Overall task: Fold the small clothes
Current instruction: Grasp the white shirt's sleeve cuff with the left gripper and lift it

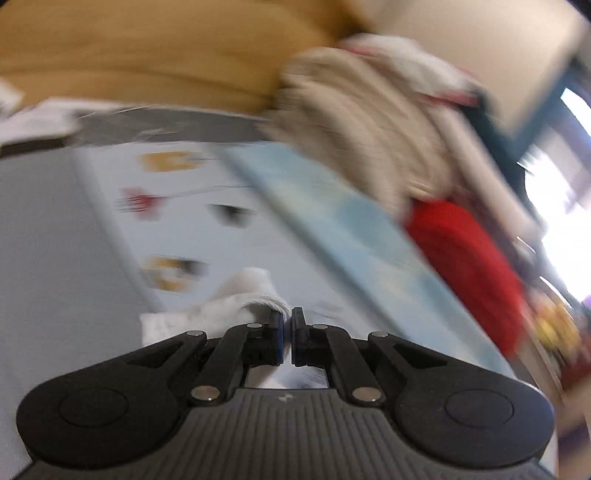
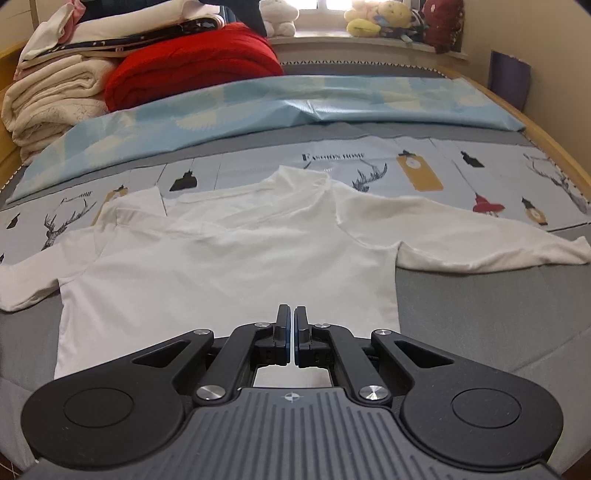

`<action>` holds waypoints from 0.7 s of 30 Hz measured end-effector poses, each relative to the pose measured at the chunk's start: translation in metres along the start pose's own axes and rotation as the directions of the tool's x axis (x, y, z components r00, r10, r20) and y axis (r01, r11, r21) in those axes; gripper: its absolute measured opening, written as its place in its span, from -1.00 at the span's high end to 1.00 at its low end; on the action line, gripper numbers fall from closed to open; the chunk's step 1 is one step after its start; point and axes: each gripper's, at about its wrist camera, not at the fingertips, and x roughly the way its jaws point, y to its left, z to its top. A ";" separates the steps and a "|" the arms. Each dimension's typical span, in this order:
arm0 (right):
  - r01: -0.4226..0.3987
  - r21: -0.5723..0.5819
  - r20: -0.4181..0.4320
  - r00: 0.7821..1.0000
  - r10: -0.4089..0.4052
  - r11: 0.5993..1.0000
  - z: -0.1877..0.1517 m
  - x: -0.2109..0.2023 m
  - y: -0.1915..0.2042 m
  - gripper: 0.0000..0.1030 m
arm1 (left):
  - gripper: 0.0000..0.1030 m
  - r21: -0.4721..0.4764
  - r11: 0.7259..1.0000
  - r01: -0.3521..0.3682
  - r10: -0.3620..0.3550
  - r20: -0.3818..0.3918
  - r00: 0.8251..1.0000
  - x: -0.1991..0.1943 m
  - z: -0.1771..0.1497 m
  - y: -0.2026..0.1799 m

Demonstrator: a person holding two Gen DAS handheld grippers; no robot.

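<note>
One white shirt (image 2: 221, 273) lies spread across the middle of the right wrist view. At upper left sit one red blanket (image 2: 192, 62) and one cream blanket (image 2: 55, 99). One light blue sheet (image 2: 277, 99) crosses the upper middle. Along the top edge at least three plush toys (image 2: 373, 16) show; blur hides any others.

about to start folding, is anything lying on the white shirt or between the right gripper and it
Nothing visible does. The white shirt lies spread on the bed with nothing on top, and the right gripper sits at its hem, jaws shut.
</note>
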 end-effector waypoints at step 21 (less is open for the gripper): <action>-0.008 0.090 -0.115 0.993 0.018 0.996 -0.026 0.018 -0.065 0.99 | 0.90 0.151 0.817 0.556 -0.443 -0.453 0.774 0.003 -0.248 -0.300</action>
